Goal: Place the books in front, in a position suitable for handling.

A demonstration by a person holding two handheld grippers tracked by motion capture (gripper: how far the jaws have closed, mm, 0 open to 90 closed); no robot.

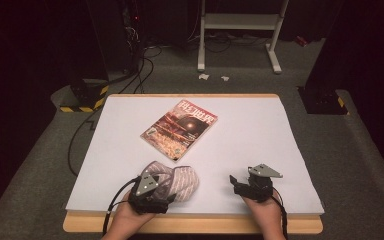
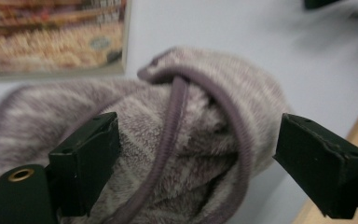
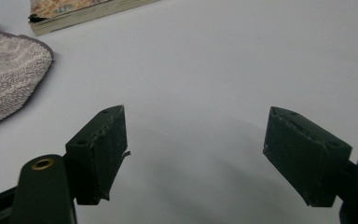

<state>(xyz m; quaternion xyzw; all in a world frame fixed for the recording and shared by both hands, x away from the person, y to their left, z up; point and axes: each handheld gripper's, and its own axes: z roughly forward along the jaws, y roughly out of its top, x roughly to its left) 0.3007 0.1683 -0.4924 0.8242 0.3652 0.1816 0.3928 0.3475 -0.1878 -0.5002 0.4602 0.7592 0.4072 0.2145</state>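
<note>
A folded, fuzzy purple-grey cloth (image 1: 180,181) with a corded hem lies near the table's front edge, left of centre. My left gripper (image 1: 151,186) sits at its near end. In the left gripper view, the cloth (image 2: 191,116) bulges between the wide jaws of this gripper (image 2: 198,123); the left pad (image 2: 91,158) touches the pile, the right pad (image 2: 317,158) stands clear of it. My right gripper (image 1: 250,179) rests at the front right, open (image 3: 196,114) over bare sheet, with the cloth (image 3: 9,74) off to its left. A magazine (image 1: 180,129) lies mid-table.
A pale sheet (image 1: 260,130) covers the wooden table, whose front edge (image 1: 195,224) shows between the person's hands. The magazine's spine (image 3: 74,14) and cover (image 2: 51,37) lie beyond the cloth. A white stand (image 1: 240,22) and cables (image 1: 77,140) are on the floor behind.
</note>
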